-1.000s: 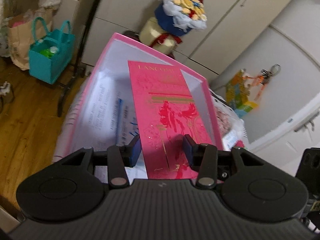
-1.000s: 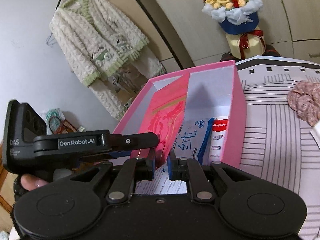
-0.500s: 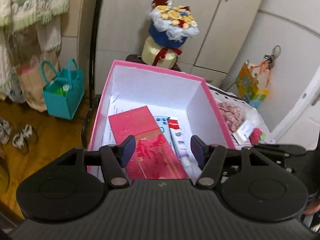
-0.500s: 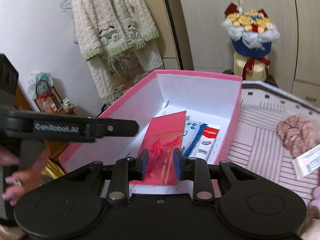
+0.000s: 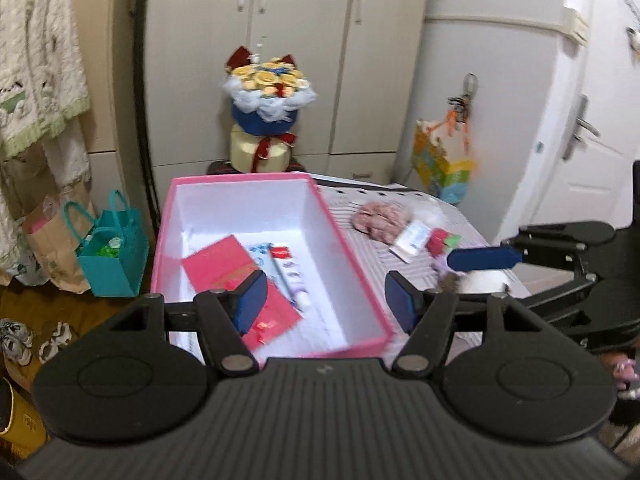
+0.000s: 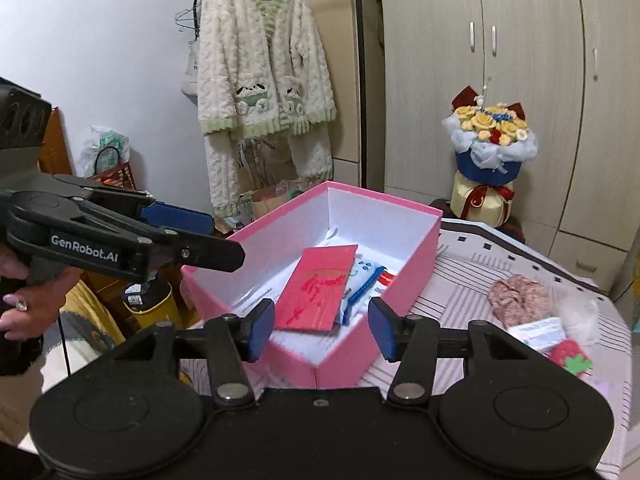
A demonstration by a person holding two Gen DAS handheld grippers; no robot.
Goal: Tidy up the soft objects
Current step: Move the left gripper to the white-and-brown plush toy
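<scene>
The left gripper (image 5: 322, 300) stands with its blue pads wide apart and nothing between them; its jaws have just been opening. Beyond and below its tips lies the pink box (image 5: 340, 236), open-topped with white inner walls, set on a striped cloth (image 5: 368, 264). Flat on the box floor, just past the left finger, rests the red envelope (image 5: 224, 264) with gold print, and beside it, toward the right finger, a blue-and-white packet (image 5: 260, 249) and a tube (image 5: 290, 280) lying lengthwise.

The right gripper (image 6: 322, 328) also has its jaws well parted and holds nothing — they too have just been opening. From its camera the pink box (image 6: 400, 292) sits straight ahead between the fingers, near corner toward the tongs, with the red envelope (image 6: 316, 294) lying aslant inside, clear of both pads.

The soft things are outside the box, to the right of both tongs on the cloth: a pink scrunchie (image 6: 520, 298), a white fluffy piece (image 6: 578, 314) next to it, a small flat packet (image 6: 540, 334) and a red strawberry-shaped item (image 6: 568, 358) nearest the right gripper's right finger. In the left view a further white furry object (image 5: 480, 282) lies under the right gripper's outstretched fingers, partly hidden.

To the left of the right tongs the left gripper juts in from the side, held by a hand (image 6: 28, 304) wearing a ring. Far beyond the box stand a flower bouquet (image 6: 490, 136) and a hanging fluffy cardigan (image 6: 264, 68); left of the left tongs, on the floor, stands a teal bag (image 5: 114, 258).
</scene>
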